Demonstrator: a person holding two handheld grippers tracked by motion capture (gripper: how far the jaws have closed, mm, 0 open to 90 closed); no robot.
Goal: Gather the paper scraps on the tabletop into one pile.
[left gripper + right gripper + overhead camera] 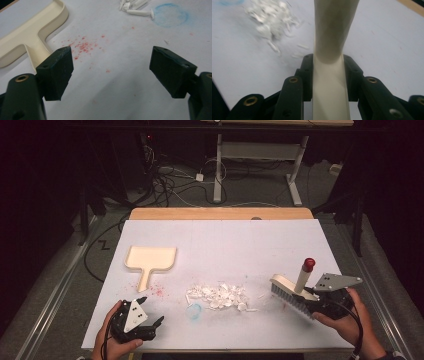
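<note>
Dark floor, loose cables and the legs of a second bench lay beyond the table, whose wooden far edge showed past the white sheet that covered it. We ordered the remaining items from largest to smallest and placed each relative to the grippers.

We held the right gripper near the right edge of the sheet, its two black jaws pressed together on the cream back of the brush. In the right gripper view the brush body rose straight up between both jaw pads, which touched it on either side. In the high view the bristle row pointed away from that gripper toward the middle of the sheet, and the handle with its red cap stood tilted just above the jaws.

We held the left gripper at the near left corner, jaws spread wide with nothing between them; bare sheet showed through the gap in the left gripper view.

We found the cream dustpan beyond the left gripper, its handle pointing back at that gripper and ending just beside one jaw. White scraps lay in a loose pile between the two grippers, just ahead of the brush bristles. Red specks dotted the sheet directly ahead of the open jaws, and a faint blue ring sat farther ahead, next to the nearest scraps.
</note>
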